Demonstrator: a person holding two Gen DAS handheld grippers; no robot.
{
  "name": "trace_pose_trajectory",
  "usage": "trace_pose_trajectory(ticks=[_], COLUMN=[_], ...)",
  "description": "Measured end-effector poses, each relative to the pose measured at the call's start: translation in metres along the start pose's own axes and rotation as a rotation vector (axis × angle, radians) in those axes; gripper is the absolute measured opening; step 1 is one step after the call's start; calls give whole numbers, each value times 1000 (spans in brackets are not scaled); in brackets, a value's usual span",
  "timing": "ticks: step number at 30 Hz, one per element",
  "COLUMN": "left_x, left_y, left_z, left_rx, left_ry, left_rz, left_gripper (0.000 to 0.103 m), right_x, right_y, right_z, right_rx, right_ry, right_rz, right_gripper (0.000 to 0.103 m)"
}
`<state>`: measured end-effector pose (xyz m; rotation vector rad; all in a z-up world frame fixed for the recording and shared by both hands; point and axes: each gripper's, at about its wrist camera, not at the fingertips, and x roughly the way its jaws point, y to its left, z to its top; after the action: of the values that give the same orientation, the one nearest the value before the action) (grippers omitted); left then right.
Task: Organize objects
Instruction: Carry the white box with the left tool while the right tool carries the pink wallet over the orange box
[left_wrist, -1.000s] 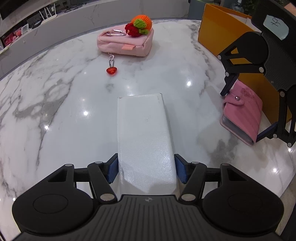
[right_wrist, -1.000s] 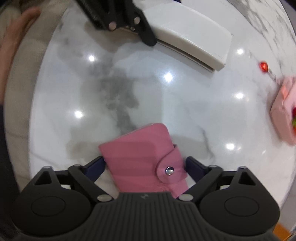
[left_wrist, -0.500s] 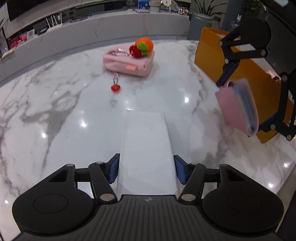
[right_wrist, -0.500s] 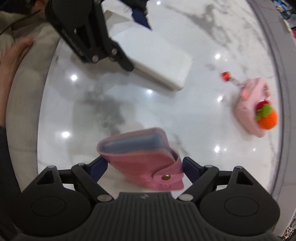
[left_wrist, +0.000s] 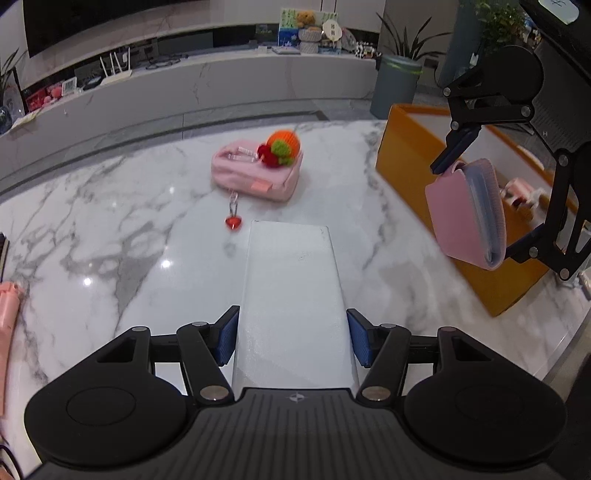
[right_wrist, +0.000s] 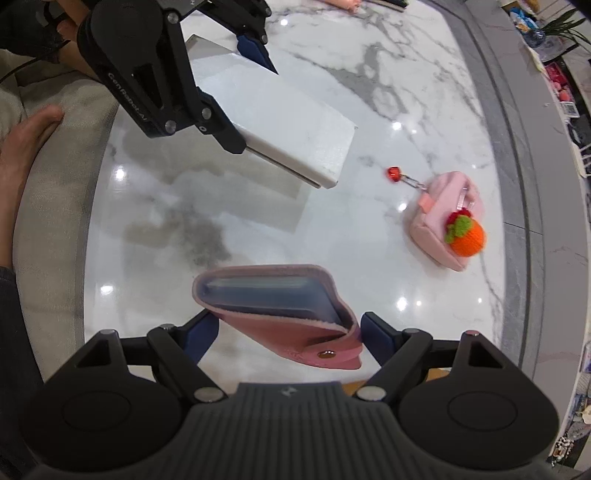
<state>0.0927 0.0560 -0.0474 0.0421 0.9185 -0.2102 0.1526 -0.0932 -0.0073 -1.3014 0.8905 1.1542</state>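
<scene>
One orange box (left_wrist: 413, 162) is standing open at the far right of the marble table (left_wrist: 110, 240), and small pinkish items inside it are showing only as a blur. Farther back, near the middle of the table, a pink pouch (left_wrist: 255, 173) is lying with a crocheted orange-and-red charm (left_wrist: 280, 147) resting on top and a red heart pendant (left_wrist: 233, 222) trailing on a chain toward the near side. A pink object (left_wrist: 9, 314) is peeking in at the left edge, too cropped to identify. The left gripper (left_wrist: 291, 341) is clamping a flat white box (left_wrist: 291, 295) between its blue pads, the box lying lengthwise straight ahead of it. The right gripper (right_wrist: 288, 334) is gripping a pink snap-button card holder (right_wrist: 280, 321) by its sides, holding it tilted in the air over the table in front of the orange box's near wall, with the card sleeves facing outward.
</scene>
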Motion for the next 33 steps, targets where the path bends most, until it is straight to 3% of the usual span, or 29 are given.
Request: trace_pose_trajectory(ticks=[8,16,24,33], left_x=[-16,0,42,92], left_y=[-39,-111,-173,-195], left_z=[49,106,146,157], left_rx=[69,167,200,155], left_ry=[-68,-119,-133,-109], left_rz=[-32,-108,-182,-220], left_gripper=[69,69,69,69], right_x=[-48,-84,-73,-43], right_y=[-15,-35,-46,-59], right_z=[-24,-80,-143,-188], right_rx=[58,144,206,228], right_ry=[-22,-23,16,45], right_rz=[-80,-141,-140,-135], right_gripper=[84,84,84,84])
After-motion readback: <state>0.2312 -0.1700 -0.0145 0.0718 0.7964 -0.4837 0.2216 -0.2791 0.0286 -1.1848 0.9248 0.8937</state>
